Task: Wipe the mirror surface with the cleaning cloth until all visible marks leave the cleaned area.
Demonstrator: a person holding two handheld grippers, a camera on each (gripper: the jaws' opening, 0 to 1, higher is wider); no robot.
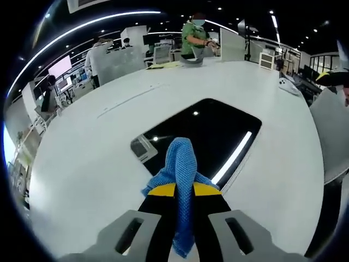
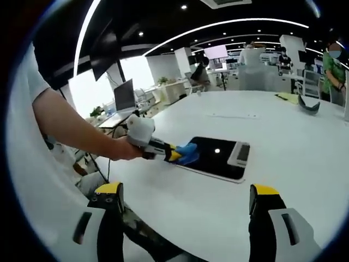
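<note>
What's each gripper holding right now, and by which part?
The left gripper pinches the blue knitted cleaning cloth around its bunched middle, one end resting on the dark rectangular mirror. The right gripper is open and holds nothing.

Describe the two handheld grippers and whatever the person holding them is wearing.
The left gripper has black jaws with yellow bands near the tips, rising from light grey housings; in the right gripper view its body looks white with a black and yellow front. The right gripper has the same grey housings, black jaws and yellow caps. The person wears a short white sleeve.
</note>
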